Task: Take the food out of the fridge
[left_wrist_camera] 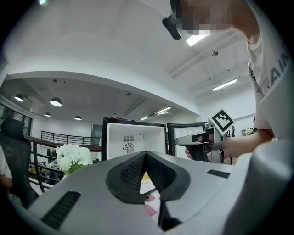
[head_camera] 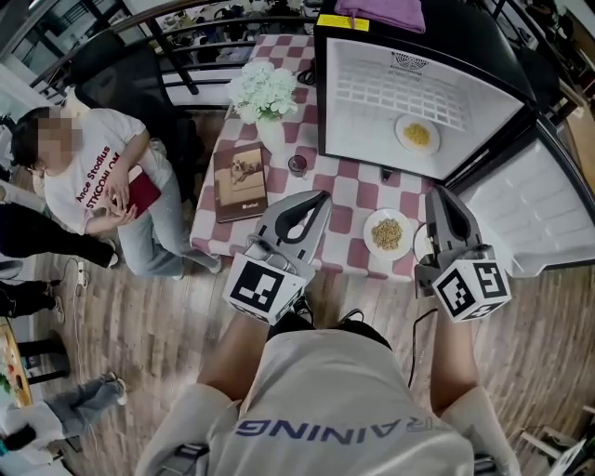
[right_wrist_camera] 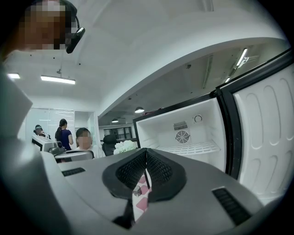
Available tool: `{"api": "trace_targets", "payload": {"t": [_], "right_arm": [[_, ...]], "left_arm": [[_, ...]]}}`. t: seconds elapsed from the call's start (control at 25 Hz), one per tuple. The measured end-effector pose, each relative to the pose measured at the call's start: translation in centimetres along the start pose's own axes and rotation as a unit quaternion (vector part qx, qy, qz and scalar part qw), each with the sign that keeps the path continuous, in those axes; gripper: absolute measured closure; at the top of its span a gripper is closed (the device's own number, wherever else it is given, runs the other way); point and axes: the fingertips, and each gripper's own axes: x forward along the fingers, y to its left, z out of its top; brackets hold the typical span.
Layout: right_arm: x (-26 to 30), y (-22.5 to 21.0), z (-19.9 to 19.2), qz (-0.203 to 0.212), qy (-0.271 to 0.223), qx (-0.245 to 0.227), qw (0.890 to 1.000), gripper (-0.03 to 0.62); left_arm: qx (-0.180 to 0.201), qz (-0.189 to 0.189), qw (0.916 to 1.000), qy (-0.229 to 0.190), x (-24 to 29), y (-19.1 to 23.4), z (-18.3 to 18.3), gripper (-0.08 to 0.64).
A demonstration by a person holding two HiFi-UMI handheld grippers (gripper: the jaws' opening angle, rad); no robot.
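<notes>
Operator's white shirt [head_camera: 344,400] fills the bottom of the head view, with both forearms reaching forward from it.

Layout, left to right:

1. A seated person [head_camera: 93,177] in a white printed shirt sits left of the surface, holding a red item.
2. The surface [head_camera: 349,195] carries a red-and-white checked cloth. A brown book [head_camera: 240,181] lies flat on its left part, a bunch of white flowers [head_camera: 265,91] stands behind the book, and a small dark jar [head_camera: 297,165] stands just right of the book.
3. Left tool [head_camera: 319,197]: held over the near edge of the surface. In the left gripper view [left_wrist_camera: 145,154] the pads meet at the tips with nothing between them; the tool is closed and empty.
4. A round white plate of tan, grainy food [head_camera: 387,232] rests on the surface near its front edge, between the two tools and touching neither.
5. Right tool [head_camera: 437,192]: held just right of that plate. In the right gripper view [right_wrist_camera: 146,150] the pads are pressed together on nothing; the tool is closed and empty.
6. The fridge [head_camera: 483,70] stands at the right end of the surface, black outside, white inside, with its door [head_camera: 530,214] swung open to the right. A purple cloth [head_camera: 381,13] lies on its top.
7. A small white plate of yellow food [head_camera: 417,135] sits inside the fridge, well apart from both tools
</notes>
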Motion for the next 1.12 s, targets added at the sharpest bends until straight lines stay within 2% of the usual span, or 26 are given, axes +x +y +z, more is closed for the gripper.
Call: {"api": "trace_targets", "payload": {"t": [0.68,0.88,1.0,1.12], "right_arm": [[0.7,-0.4,-1.2,0.002,0.020,0.013,1.000,0.571],[1.8,-2.1,-4.0,-0.012,0.051,0.068,0.996,0.569],[2.7,-3.8,-6.4,-0.027,0.069,0.116,0.991,0.569],[4.0,-5.9,-8.5,-0.047,0.084,0.164,0.982,0.568]], "left_arm": [[0.007,-0.003,1.0000,0.004,0.0,-0.1,-0.1,0.552],[-0.006,-0.005,0.9999,0.014,0.3,-0.2,-1.7,0.552],[-0.024,-0.009,0.9993,0.027,0.6,-0.4,-3.1,0.553],[-0.023,-0.015,0.9990,0.036,1.1,-0.3,-4.4,0.552]]}}
